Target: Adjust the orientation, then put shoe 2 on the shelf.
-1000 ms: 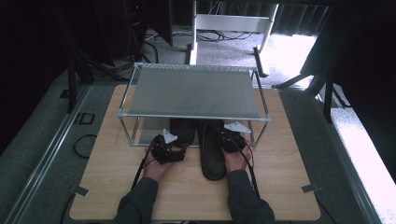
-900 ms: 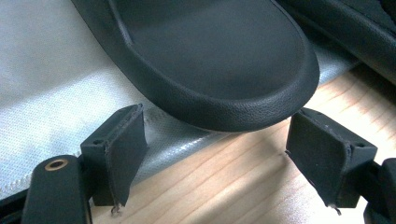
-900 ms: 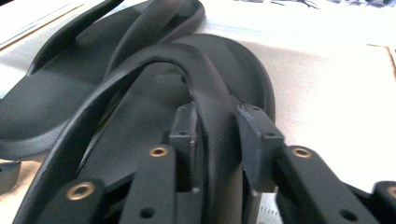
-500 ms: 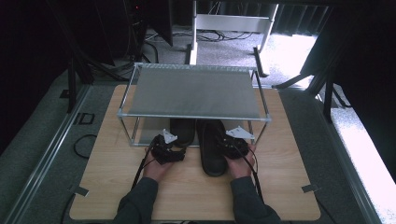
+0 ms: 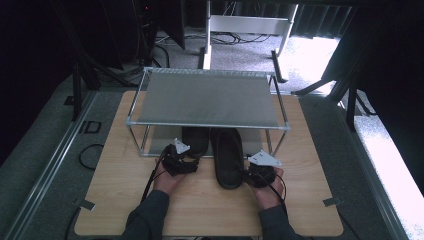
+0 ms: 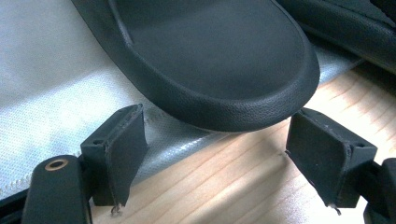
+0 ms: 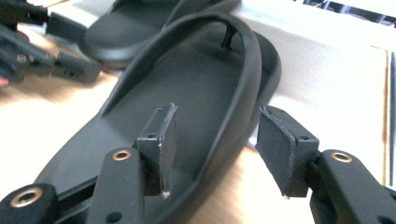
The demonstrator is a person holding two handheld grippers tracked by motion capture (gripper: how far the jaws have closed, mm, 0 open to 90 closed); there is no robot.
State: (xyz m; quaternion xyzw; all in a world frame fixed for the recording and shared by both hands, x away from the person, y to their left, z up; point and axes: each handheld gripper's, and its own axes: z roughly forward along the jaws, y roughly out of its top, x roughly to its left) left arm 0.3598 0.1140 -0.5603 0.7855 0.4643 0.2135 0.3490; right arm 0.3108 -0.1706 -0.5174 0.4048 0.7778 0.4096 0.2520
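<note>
my right gripper has just been opening, jaws now apart astride the rim of the black rubber flip-flop sandal, gripping nothing; its long axis runs straight ahead toward the grey metal shoe rack, heel nearest me

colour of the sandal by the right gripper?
Black all over, sole and strap; the sandal shows best in the right gripper view.

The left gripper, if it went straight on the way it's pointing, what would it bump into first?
Most likely the rounded heel of the black rubber slipper lying right ahead of the left gripper. Its open jaws stand either side of that heel without touching it, so the slipper's edge should come first.
</note>
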